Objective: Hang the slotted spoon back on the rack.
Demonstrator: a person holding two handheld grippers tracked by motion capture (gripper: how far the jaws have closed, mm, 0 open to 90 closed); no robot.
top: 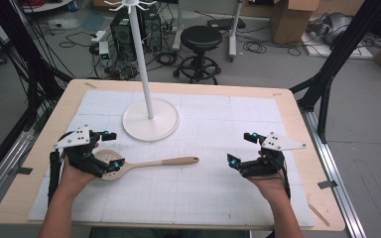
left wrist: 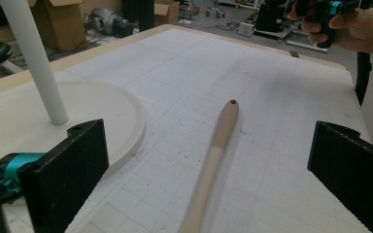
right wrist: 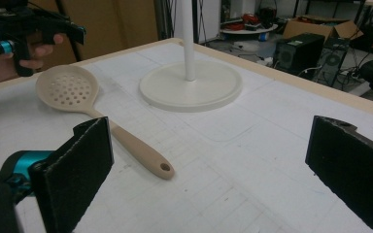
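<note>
A beige slotted spoon (top: pixel 149 163) lies flat on the white gridded mat (top: pixel 203 183), its perforated bowl (right wrist: pixel 67 89) to the left and its handle end with a hole (left wrist: pixel 232 103) pointing right. My left gripper (top: pixel 111 148) hovers open over the bowl end, jaws wide apart on either side of the handle (left wrist: pixel 209 170). My right gripper (top: pixel 242 148) is open to the right of the handle tip (right wrist: pixel 165 167), apart from it. A white stand with a round base (top: pixel 151 120) and a tall pole (top: pixel 142 54) rises behind the spoon.
The stand's base (right wrist: pixel 190 86) sits at the mat's middle back; hooks top the pole (top: pixel 129 5). A wooden table edge (top: pixel 307 163) frames the mat. Beyond the table are a black stool (top: pixel 201 44), computers, cables and cardboard boxes on the floor.
</note>
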